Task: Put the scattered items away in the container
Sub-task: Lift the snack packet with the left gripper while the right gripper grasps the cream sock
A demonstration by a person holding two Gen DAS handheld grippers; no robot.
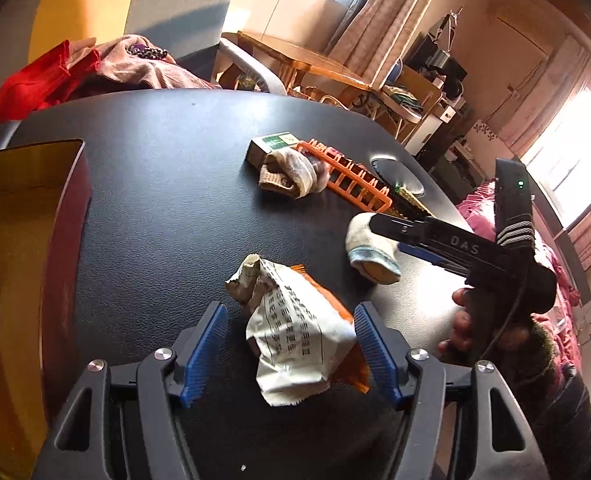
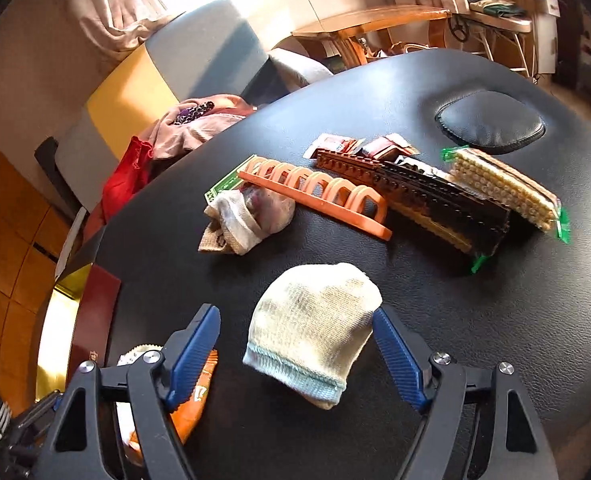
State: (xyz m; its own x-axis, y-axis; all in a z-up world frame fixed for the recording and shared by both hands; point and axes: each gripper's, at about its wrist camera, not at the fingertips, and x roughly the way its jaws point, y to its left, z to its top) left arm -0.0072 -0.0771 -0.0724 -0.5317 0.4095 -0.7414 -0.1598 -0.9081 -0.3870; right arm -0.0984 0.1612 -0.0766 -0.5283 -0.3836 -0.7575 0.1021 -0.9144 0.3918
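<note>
A: Nearest on the left side?
B: The left gripper [image 1: 291,354] hangs over the black padded table [image 1: 155,208], jaws spread wide either side of a crumpled white-and-orange snack packet [image 1: 299,344]; whether a pad touches it, I cannot tell.

A: And the right?
B: The right gripper [image 2: 295,356] is spread too, straddling a cream sock with a pale blue cuff [image 2: 315,328]; the right pad sits at its edge.

A: Farther out?
B: A balled beige sock [image 2: 243,220], just beside an orange plastic rack [image 2: 319,196]. Behind that, a brown-and-black brick strip [image 2: 435,196], then a pack of pale sticks [image 2: 507,192].

A: The container?
B: A gold-lined box [image 1: 15,264] with dark red walls, at the table's left edge, well apart from the pile.
</note>
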